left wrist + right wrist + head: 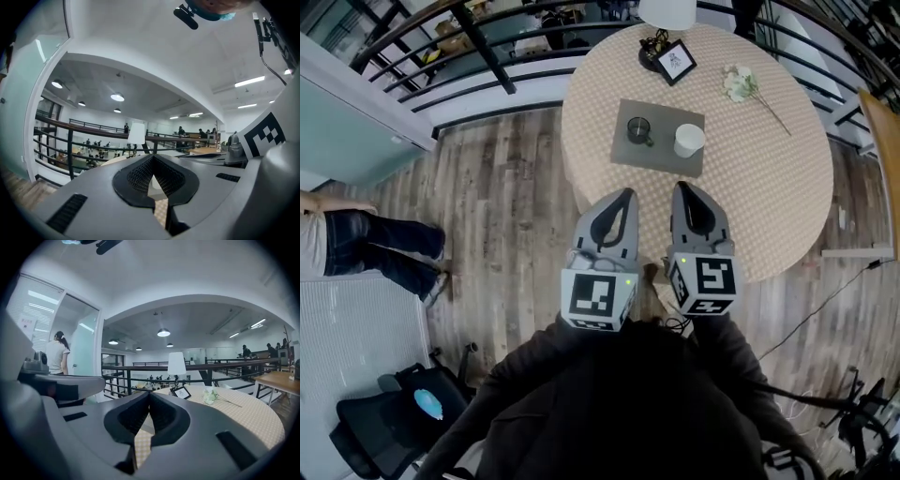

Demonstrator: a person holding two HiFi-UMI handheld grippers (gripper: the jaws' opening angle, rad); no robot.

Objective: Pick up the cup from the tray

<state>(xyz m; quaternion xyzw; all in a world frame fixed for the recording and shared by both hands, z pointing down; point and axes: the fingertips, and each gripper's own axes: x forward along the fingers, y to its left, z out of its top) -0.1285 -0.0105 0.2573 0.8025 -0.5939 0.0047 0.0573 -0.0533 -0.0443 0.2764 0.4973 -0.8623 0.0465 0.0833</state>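
A grey tray (659, 159) lies on the round table (769, 178) and carries a dark glass cup (638, 130) on its left and a white cup (688, 141) on its right. Both grippers hover side by side over the table's near edge, short of the tray. My left gripper (625, 194) is shut with nothing in it, and its tip points toward the dark cup. My right gripper (682, 187) is shut and empty too, just below the white cup. In the gripper views the left gripper (152, 157) and the right gripper (149, 393) show their tips touching.
A white lamp (667, 11), a small picture frame (676, 61) and a sprig of white flowers (739, 82) stand at the table's far side. A black railing (478, 47) runs behind. A person's legs (375, 248) are at the left, and a black chair (394, 417) at the lower left.
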